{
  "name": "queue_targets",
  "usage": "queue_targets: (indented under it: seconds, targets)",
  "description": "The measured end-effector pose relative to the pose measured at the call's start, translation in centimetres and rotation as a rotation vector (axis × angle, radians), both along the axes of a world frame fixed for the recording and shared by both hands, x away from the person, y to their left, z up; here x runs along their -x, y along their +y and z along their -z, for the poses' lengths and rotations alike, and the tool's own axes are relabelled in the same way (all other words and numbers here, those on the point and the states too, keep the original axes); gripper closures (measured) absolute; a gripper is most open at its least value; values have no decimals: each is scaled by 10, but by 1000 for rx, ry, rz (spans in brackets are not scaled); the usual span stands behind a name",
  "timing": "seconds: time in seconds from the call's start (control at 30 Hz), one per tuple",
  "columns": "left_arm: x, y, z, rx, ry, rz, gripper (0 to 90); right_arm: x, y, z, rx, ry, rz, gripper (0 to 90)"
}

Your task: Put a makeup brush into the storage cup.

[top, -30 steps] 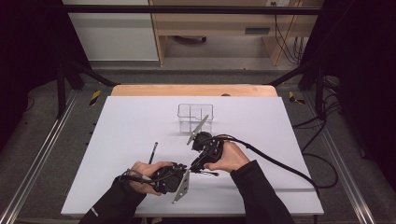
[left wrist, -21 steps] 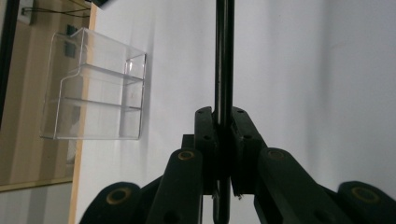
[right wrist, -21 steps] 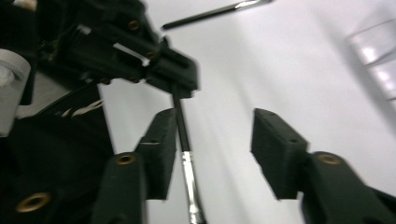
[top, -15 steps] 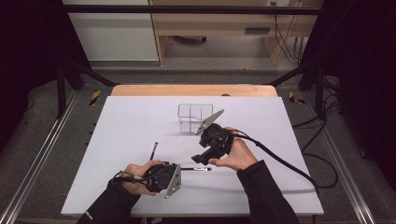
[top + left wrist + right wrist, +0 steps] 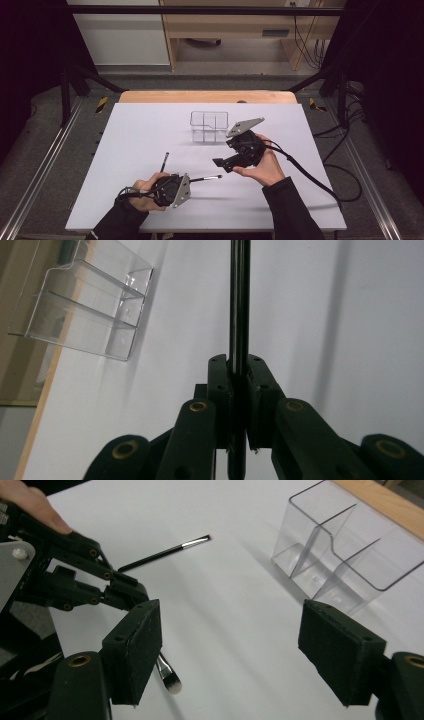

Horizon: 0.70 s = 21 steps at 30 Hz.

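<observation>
**Brush clamped in my left gripper, right gripper wide beside the clear organizer**

The makeup brush [image 5: 206, 178] I hold lies almost flat above the white table [image 5: 130, 135], on my side of the clear organizer [image 5: 209, 126] and a little to its left. Its thin black handle is pinched between the jaws of my left gripper [image 5: 189, 180], and its bristle tip points toward my right hand. In the left gripper view the handle [image 5: 239, 305] runs straight up from between the closed jaws, with the organizer [image 5: 85, 305] off at the upper left. In the right gripper view the brush's soft tip [image 5: 170, 680] pokes out just behind my right gripper's left pad.

A second brush [image 5: 164, 162] lies loose on the table, nearer to me than the organizer and to its left, just beyond my left hand [image 5: 150, 187]. In the right gripper view it [image 5: 165, 552] rests with its dark tip pointing toward the organizer [image 5: 345, 555].

My right gripper [image 5: 220, 164] hangs above the table just on my side of the organizer, touching nothing. Its jaws stand wide apart with only bare table between them, and the grey plate [image 5: 245, 126] on top of it tilts up close to the organizer's right corner. My right hand [image 5: 262, 165] cups it from below, and its cable [image 5: 310, 175] trails off to the right, away from the organizer. The organizer is transparent, split by inner walls into compartments, and stands upright near the table's far wooden edge [image 5: 207, 97].
</observation>
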<state>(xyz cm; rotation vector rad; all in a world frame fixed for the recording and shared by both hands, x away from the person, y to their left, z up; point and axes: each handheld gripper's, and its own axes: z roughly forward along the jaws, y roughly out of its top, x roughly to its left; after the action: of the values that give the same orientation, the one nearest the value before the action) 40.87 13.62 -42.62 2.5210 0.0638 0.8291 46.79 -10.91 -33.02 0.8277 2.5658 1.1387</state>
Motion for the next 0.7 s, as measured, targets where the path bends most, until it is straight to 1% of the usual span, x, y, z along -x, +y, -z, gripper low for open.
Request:
queue_targets:
  seconds: [0.07,0.1,0.13,0.17,0.2,0.23,0.3,0.33,0.37,0.4,0.47,0.5,0.53,0.57,0.6,0.67,0.7]
  targets:
    - [0,1,1,12,1,-14,824,2,-6,-1,-19,-18,31,222]
    - [0,1,1,19,4,-21,824,2,-6,-1,-19,-18,31,222]
    - [-1,3,1,40,11,-33,824,3,-9,-1,-29,-30,54,200]
    - [-1,3,1,40,11,-33,824,3,-9,-1,-29,-30,54,200]
    - [-1,4,1,50,15,-41,824,5,-14,0,-54,-49,88,179]
    - [-1,5,1,59,20,-48,824,5,-14,0,-54,-49,88,179]
    - [-2,6,2,77,29,-65,824,6,-21,1,-89,-68,123,155]
    - [-2,7,3,86,35,-74,824,6,-23,2,-98,-74,135,149]
    - [-3,8,3,97,40,-83,824,6,-23,2,-98,-74,135,149]
    - [-3,9,4,111,48,-90,825,7,-26,4,-117,-86,156,135]
    - [-4,10,4,133,60,-105,824,8,-28,5,-125,-91,164,133]
    - [-5,10,5,140,63,-114,824,10,-31,7,-147,-99,184,127]
    - [-5,11,5,144,65,-122,824,10,-33,8,-159,-95,192,120]
    - [-6,11,5,158,72,-130,824,10,-33,8,-159,-95,192,120]
    - [-6,11,6,166,74,-135,824,11,-36,11,-171,-100,202,109]
    - [-7,11,6,181,83,-151,824,12,-38,12,-171,-96,206,101]
    - [-7,11,7,190,85,-159,824,13,-41,16,-183,-102,215,98]
